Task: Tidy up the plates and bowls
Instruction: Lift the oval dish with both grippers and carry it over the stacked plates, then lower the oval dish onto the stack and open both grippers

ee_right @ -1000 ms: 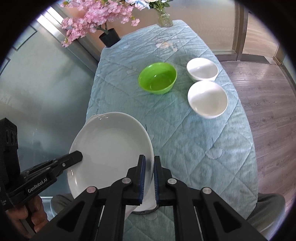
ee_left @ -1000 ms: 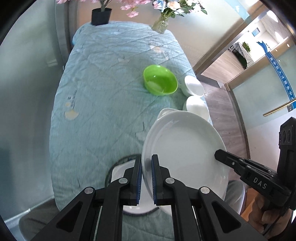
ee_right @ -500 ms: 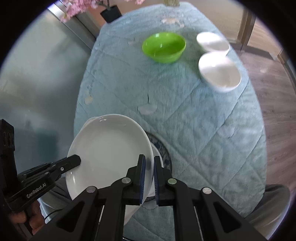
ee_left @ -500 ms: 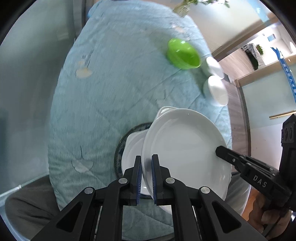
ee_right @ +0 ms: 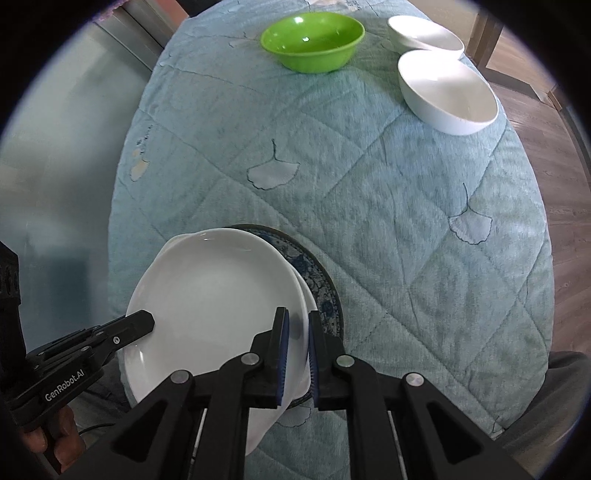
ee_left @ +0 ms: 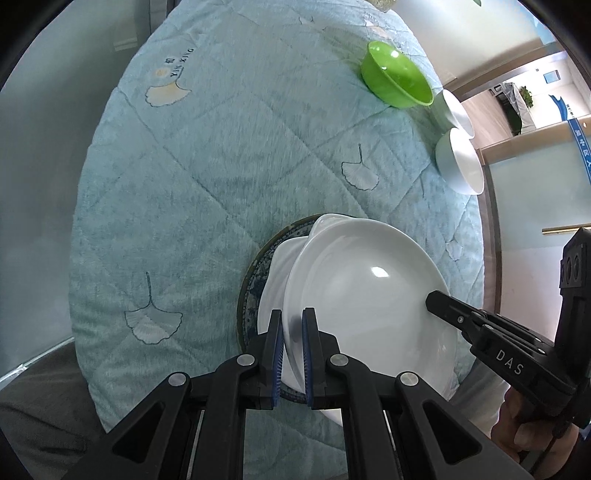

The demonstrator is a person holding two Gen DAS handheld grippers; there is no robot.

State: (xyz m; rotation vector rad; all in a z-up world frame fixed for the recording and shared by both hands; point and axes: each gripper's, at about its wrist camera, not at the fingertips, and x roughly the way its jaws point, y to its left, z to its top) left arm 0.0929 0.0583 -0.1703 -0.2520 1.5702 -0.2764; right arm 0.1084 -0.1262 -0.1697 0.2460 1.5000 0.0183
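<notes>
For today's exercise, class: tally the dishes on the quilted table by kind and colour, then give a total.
White plates: 2, the held white plate and one beneath it
Blue-patterned plate: 1
Green bowl: 1
White bowls: 2
Total: 6

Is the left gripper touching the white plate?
Touching. In the left wrist view, the left gripper has both blue pads clamped on the white plate's rim, with no gap showing.
</notes>
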